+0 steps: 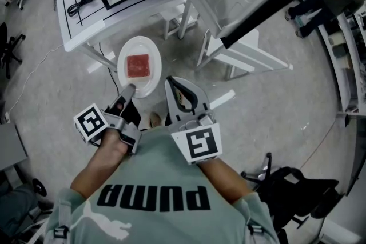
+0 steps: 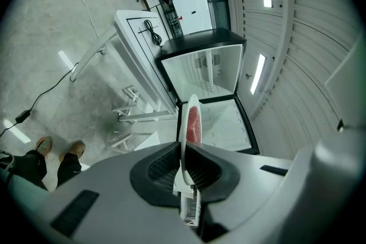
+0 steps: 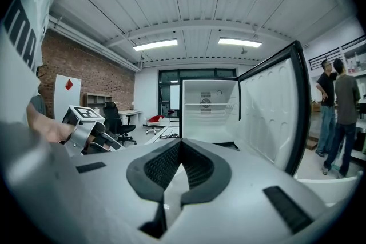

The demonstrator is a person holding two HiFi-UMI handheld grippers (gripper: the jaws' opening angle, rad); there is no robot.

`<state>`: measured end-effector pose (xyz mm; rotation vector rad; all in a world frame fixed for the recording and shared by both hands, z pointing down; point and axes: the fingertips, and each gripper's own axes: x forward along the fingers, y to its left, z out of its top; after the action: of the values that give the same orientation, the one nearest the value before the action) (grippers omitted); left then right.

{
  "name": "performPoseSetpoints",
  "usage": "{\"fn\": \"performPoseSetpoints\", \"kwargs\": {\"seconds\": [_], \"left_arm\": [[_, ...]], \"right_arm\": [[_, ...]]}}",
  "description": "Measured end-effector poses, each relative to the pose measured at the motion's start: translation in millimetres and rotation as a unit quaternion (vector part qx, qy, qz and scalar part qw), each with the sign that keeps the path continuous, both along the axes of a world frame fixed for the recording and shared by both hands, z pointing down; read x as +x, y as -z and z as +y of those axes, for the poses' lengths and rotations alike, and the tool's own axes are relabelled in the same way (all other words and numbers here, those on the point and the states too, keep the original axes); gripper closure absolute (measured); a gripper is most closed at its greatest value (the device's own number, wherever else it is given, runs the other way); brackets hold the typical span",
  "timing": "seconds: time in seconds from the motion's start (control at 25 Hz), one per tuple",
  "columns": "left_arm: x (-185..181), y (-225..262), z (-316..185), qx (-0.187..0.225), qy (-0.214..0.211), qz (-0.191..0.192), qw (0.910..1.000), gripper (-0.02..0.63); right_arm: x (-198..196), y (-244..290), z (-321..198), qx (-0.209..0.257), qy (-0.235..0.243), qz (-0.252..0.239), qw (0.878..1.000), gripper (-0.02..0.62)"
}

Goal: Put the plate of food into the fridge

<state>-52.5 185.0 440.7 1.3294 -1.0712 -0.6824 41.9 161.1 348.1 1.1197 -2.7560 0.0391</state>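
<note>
left gripper [image 1: 127, 90] clamped on plate's [image 1: 139, 46] near rim | right gripper [image 1: 171, 84] closed, empty | risk: single-edge hold may let plate sag, food slab [image 1: 138, 66] sliding off before fridge [image 3: 209, 108]

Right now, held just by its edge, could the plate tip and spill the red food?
The left gripper pinches only one edge of the plate, so its far side could dip. It looks smooth and shallow, so the red food might slide if tilted. It seems stiff, probably breakable if dropped.
</note>
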Motion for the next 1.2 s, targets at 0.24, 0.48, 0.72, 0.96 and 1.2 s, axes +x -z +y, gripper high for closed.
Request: {"fn": "performPoseSetpoints", "kwargs": {"seconds": [0.24, 0.48, 0.72, 0.96, 1.2], "left_arm": [[-3, 3, -38, -0.002, 0.020, -0.003, 0.9998, 0.581], [-1, 3, -80, -0.009, 0.037, -0.001, 0.9993, 0.581], [1, 6, -118, -0.013, 0.054, -0.004, 0.9985, 0.580], [2, 10, -148, -0.012, 0.074, -0.004, 0.9972, 0.580], [10, 10, -171, -0.012, 0.095, -0.007, 0.9954, 0.581]], "right_arm": [[-4, -2, -43, -0.006, 0.020, -0.006, 1.000, 0.591], [-2, -5, -90, -0.011, 0.034, -0.006, 0.999, 0.591], [-1, -6, -133, -0.018, 0.048, -0.010, 0.999, 0.591], [-3, -5, -165, -0.016, 0.073, -0.009, 0.997, 0.591], [3, -6, -190, -0.015, 0.094, -0.010, 0.995, 0.591]]}}
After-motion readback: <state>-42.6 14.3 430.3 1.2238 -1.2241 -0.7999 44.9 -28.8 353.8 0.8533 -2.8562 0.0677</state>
